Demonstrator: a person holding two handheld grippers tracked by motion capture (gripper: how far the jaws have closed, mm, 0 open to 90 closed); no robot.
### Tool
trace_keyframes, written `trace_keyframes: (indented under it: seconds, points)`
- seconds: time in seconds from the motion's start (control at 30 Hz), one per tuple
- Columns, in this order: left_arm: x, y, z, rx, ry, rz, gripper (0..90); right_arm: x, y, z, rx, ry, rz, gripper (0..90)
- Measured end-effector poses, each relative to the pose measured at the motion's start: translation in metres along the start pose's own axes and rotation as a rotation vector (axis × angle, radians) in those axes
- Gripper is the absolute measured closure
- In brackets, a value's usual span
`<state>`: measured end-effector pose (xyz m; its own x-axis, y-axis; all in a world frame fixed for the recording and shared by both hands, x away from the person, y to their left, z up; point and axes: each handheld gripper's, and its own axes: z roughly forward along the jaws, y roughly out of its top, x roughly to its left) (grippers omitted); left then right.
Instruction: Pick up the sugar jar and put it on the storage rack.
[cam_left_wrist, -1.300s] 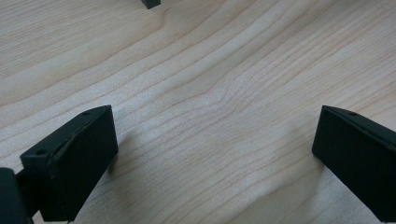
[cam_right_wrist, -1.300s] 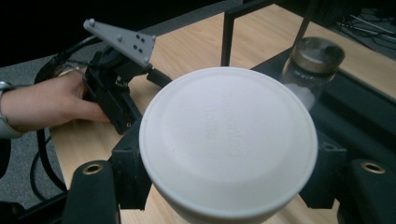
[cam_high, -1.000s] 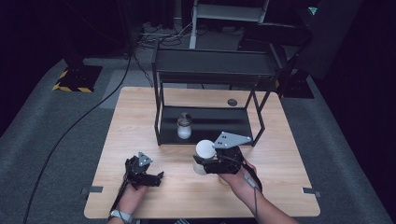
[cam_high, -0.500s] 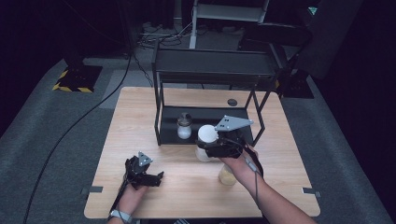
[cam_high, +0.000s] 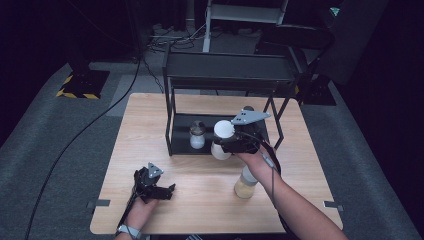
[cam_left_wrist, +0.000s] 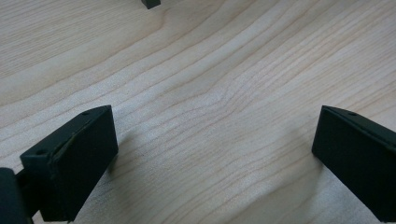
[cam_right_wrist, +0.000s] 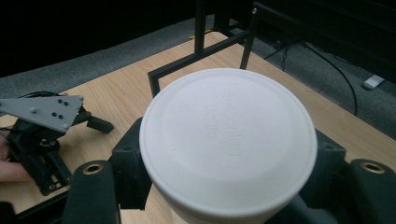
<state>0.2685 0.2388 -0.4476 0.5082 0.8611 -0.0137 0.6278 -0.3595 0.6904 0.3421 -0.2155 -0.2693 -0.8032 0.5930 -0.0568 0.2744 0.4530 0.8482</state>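
Note:
My right gripper (cam_high: 226, 146) is shut on a white jar with a broad white lid (cam_high: 223, 130). It holds the jar in the air, just in front of the lower shelf of the black wire rack (cam_high: 227, 75). In the right gripper view the lid (cam_right_wrist: 229, 140) sits between the two black fingers (cam_right_wrist: 130, 172). My left gripper (cam_high: 162, 191) rests on the wooden table (cam_high: 200, 210) near the front left. Its jaws (cam_left_wrist: 215, 154) are spread wide over bare wood, with nothing between them.
A small glass jar (cam_high: 197, 136) stands on the rack's lower shelf at the left. A bottle with pale yellow contents (cam_high: 246, 182) stands on the table under my right forearm. The left gripper (cam_right_wrist: 42, 135) also appears at the left of the right gripper view, and a rack leg (cam_right_wrist: 201, 37) behind the lid.
My right gripper has carried the white jar up and away from me toward the rack's lower shelf, which uncovered the bottle on the table. The left gripper has stayed put.

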Motion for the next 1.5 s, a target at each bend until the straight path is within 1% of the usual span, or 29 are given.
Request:
trace_keyframes:
  seconds: [0.1, 0.2, 0.33, 0.43, 0.6, 0.77, 1.0, 1.2, 1.23, 1.37, 1.5]
  points:
    - [0.0, 0.0, 0.0, 0.0, 0.0, 0.0, 0.3, -0.006, 0.001, 0.005, 0.002, -0.004, 0.001, 33.4]
    - [0.0, 0.0, 0.0, 0.0, 0.0, 0.0, 0.3, -0.015, 0.001, 0.01, -0.002, -0.004, 0.016, 33.4]
    - [0.0, 0.0, 0.0, 0.0, -0.001, 0.0, 0.3, -0.029, 0.0, 0.019, 0.006, -0.01, 0.045, 33.4]
    - [0.0, 0.0, 0.0, 0.0, -0.002, 0.0, 0.3, -0.039, 0.0, 0.026, 0.014, -0.014, 0.057, 33.4]
    - [0.001, 0.0, 0.0, -0.001, -0.002, 0.0, 0.3, -0.055, -0.006, 0.038, 0.011, -0.01, 0.084, 33.4]
    - [0.001, 0.0, 0.0, -0.002, -0.003, -0.001, 0.4, -0.065, -0.008, 0.049, 0.032, -0.022, 0.089, 33.4]
    - [0.001, 0.0, 0.0, -0.002, -0.005, 0.002, 0.5, -0.081, -0.009, 0.064, 0.079, -0.028, 0.141, 33.4]
    - [0.001, 0.0, 0.0, -0.001, -0.005, 0.002, 0.4, -0.09, -0.013, 0.074, 0.111, -0.033, 0.16, 33.4]
    - [0.001, 0.0, 0.0, -0.001, -0.005, 0.003, 0.4, -0.091, -0.014, 0.076, 0.117, -0.033, 0.156, 33.4]
    - [0.001, 0.0, 0.0, -0.002, -0.005, 0.002, 0.4, -0.092, -0.016, 0.082, 0.138, -0.041, 0.147, 33.4]
    - [0.001, 0.0, 0.0, -0.001, -0.004, 0.002, 0.4, -0.094, -0.018, 0.086, 0.149, -0.04, 0.157, 33.4]
